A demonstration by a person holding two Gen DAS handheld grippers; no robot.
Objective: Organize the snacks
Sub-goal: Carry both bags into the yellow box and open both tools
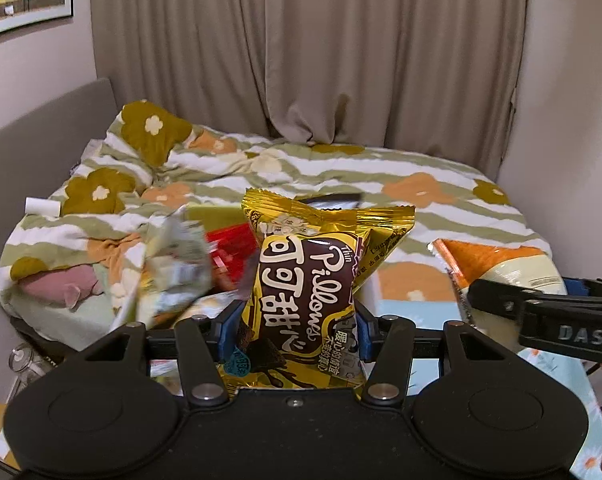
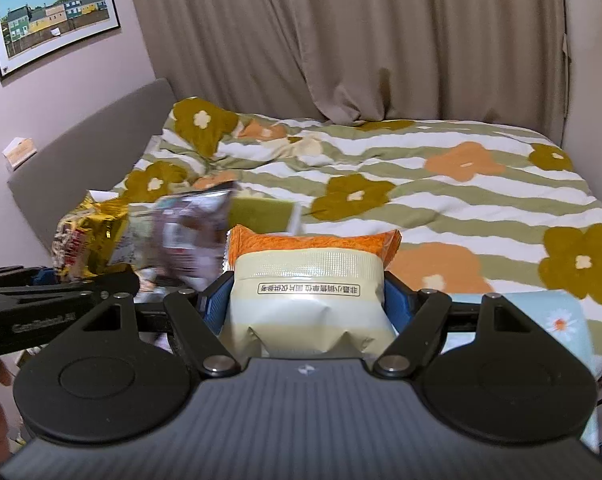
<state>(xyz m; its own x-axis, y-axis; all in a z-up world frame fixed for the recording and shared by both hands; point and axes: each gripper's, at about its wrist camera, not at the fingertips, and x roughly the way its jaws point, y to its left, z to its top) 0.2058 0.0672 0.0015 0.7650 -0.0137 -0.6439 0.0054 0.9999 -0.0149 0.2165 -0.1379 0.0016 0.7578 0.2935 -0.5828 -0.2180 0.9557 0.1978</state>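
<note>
A gold and brown snack bag (image 1: 301, 292) is clamped upright between the blue pads of the left hand-held gripper (image 1: 291, 330), held up in front of the bed (image 1: 441, 184) with its crimped top edge free above the jaws. An orange and cream snack bag (image 2: 307, 300) is grasped in the same way by the right hand-held gripper (image 2: 305, 312), its lower body pinched and creased between the pads and its orange sealed edge standing clear above. Both bags are judged to be light, air-filled foil pillows: soft under pressure, slippery on the outside, and filled with brittle pieces that would be crushed by a hard squeeze. The creases already seen in the cream bag suggest that the film yields readily, so only moderate pressure is called for. The best hold is judged to be across the middle of the body, as taken here, or on the flat crimped seal, where nothing can be broken. A loose heap of further packets (image 1: 177, 268) is seen blurred to the left of the gold bag, among them a red one (image 1: 231, 248), so their lettering cannot be read. The floral quilt (image 2: 461, 200) behind is soft and uneven, and a bag set down on it is likely to tip.
</note>
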